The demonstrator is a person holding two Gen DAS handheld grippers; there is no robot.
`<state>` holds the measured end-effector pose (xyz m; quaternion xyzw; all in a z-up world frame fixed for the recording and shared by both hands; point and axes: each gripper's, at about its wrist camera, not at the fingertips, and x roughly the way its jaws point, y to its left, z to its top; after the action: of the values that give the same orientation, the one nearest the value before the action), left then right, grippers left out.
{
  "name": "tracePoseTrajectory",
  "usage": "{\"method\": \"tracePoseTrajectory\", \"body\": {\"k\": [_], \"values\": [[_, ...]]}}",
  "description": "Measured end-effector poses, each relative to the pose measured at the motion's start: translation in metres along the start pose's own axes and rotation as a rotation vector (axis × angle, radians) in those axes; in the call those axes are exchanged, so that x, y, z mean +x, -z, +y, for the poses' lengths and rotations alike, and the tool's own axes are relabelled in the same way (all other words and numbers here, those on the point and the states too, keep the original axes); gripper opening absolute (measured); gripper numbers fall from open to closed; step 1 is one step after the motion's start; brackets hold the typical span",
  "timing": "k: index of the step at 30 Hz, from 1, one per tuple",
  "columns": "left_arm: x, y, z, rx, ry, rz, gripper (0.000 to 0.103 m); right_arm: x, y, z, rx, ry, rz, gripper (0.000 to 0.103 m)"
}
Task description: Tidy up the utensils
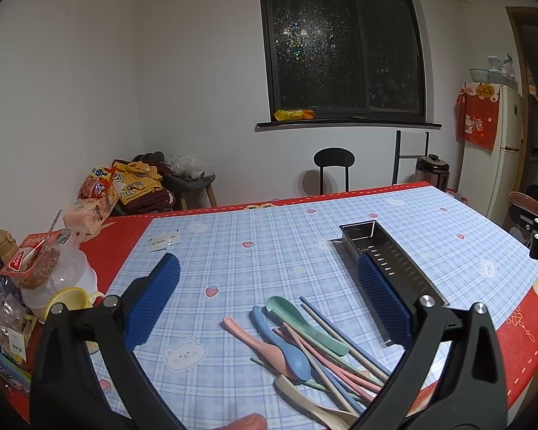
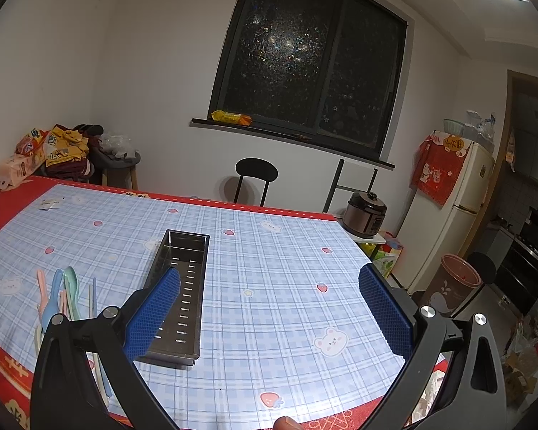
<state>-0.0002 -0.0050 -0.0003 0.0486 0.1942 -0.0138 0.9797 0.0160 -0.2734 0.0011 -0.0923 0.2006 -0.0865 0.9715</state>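
Left wrist view: the desk (image 1: pixel 254 222) has a blue plaid cloth with bears and strawberries over a red cover, and it sits in a white-walled room with a dark window (image 1: pixel 344 46), a black chair (image 1: pixel 334 159) and a fridge (image 1: pixel 502 150) off to the right. Snack clutter and a yellow cup (image 1: pixel 70 299) crowd the left edge. The pile of pastel spoons and chopsticks (image 1: pixel 305 340) lies on the cloth right between the blue pads, with the metal utensil tray (image 1: pixel 387 258) just beyond it to the right. The left hand-held gripper (image 1: pixel 269 297) is spread wide, holding nothing and touching nothing. Right wrist view: same desk, and the tray (image 2: pixel 183 286) lies lengthwise with its near end behind the left pad; it looks empty. The utensils (image 2: pixel 64 294) are off to the left of it, near the desk edge. A rice cooker (image 2: pixel 366 215) and a brown bin (image 2: pixel 455 279) stand past the far right corner. The right hand-held gripper (image 2: pixel 269 304) is also wide apart, nothing pinched, just over bare cloth.
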Motion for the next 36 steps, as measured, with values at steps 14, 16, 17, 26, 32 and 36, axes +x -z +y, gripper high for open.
{"method": "tracePoseTrajectory", "body": {"k": [14, 16, 17, 26, 32, 36], "values": [[0.0017, 0.0021, -0.0009, 0.007, -0.002, 0.009, 0.098, 0.0003, 0.0018, 0.0005, 0.000, -0.005, 0.004, 0.098], [0.0021, 0.0014, -0.0007, 0.008, -0.003, 0.009, 0.098, 0.0000, 0.0022, -0.0002, 0.001, -0.005, 0.006, 0.098], [0.0019, 0.0015, -0.0006, 0.008, -0.003, 0.008, 0.098, -0.0001, 0.0022, 0.0000, 0.002, -0.004, 0.006, 0.098], [0.0018, 0.0012, 0.0013, 0.007, 0.001, 0.006, 0.098, -0.0013, 0.0015, -0.0008, 0.002, -0.003, 0.005, 0.098], [0.0016, 0.0013, 0.0011, 0.007, -0.002, 0.007, 0.098, -0.0017, 0.0012, -0.0018, 0.003, -0.005, 0.006, 0.098], [0.0012, 0.0012, 0.0012, 0.008, -0.002, 0.005, 0.098, -0.0022, 0.0013, -0.0016, 0.003, -0.004, 0.005, 0.098]]}}
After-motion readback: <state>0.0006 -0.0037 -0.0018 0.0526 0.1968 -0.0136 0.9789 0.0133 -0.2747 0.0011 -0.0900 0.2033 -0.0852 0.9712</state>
